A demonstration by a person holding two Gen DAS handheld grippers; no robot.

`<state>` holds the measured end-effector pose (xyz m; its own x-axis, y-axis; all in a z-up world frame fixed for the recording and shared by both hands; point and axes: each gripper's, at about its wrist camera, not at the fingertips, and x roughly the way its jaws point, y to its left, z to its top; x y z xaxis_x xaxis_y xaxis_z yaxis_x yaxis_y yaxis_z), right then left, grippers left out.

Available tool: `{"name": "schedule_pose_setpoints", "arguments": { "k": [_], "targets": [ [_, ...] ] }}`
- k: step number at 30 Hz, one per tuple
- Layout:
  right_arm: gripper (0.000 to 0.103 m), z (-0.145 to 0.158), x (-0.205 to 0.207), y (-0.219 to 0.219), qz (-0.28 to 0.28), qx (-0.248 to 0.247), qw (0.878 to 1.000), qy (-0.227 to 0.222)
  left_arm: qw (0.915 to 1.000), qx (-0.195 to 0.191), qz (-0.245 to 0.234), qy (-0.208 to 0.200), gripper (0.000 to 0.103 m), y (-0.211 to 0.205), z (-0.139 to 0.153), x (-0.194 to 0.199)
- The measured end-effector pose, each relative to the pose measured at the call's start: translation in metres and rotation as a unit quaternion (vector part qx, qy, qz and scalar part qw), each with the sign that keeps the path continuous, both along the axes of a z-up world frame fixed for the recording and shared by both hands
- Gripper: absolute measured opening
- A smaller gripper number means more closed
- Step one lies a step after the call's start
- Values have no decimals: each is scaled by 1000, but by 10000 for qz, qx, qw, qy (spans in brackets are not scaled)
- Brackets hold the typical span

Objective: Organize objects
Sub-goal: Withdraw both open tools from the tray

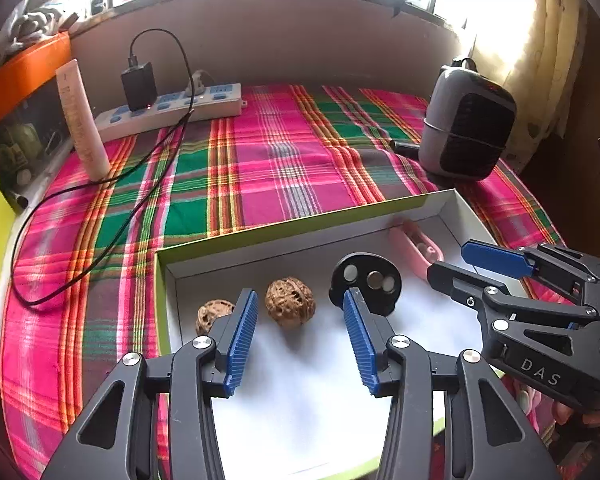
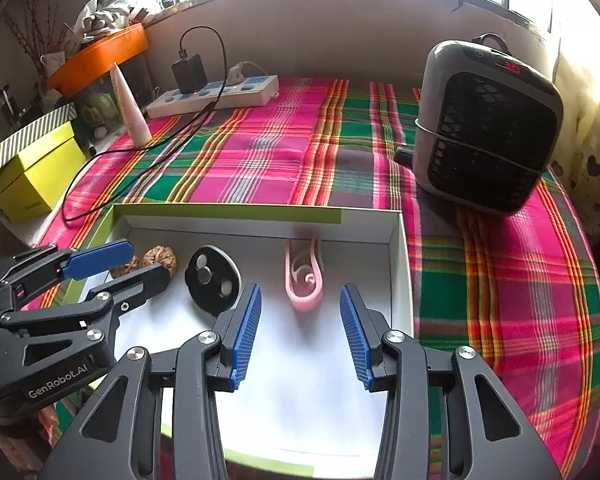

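- The shallow white cardboard tray with green outer walls (image 2: 398,264) sits at the near edge of the worktop on the pink-and-green plaid cloth (image 2: 260,160), and it already holds four small things laid in a rough row along its far half.
- From left to right in that row: two wrinkled brown walnuts (image 1: 290,301), a flat black disc with round metal insets (image 2: 213,280), and a pale pink looped silicone clip (image 2: 305,276), each apart from its neighbour; spacing them this way looks meant to keep them sorted and easy to see.
- The left gripper (image 1: 300,328) hangs over the walnuts and the disc with its jaws released and nothing between them.
- The right gripper (image 2: 300,330) hangs just short of the pink clip, jaws likewise spread and empty.
- The tray's near half is bare white floor, so there is open room for more items there.
- The tray walls are low; the two grippers are close side by side, so they could brush each other.
- Beyond the tray the cloth lies open up to the grey and black desk fan (image 2: 488,128), the white power strip with its black charger (image 2: 216,94) and the pale pink tube (image 1: 82,120).
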<state>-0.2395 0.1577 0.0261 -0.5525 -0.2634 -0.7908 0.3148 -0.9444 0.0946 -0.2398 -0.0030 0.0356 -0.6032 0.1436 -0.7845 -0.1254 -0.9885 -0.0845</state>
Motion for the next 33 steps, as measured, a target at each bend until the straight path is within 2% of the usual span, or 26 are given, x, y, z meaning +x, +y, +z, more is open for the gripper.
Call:
{"name": "schedule_pose_setpoints", "arguments": {
  "k": [26,33],
  "targets": [
    [42,13,55,3,-100,-249,9994,224,9991,223,148,334,47,-8,20,61],
    [42,12,73,2,-28,-140,9994,327,9988,297,226,328,47,-13,17,80]
  ]
}}
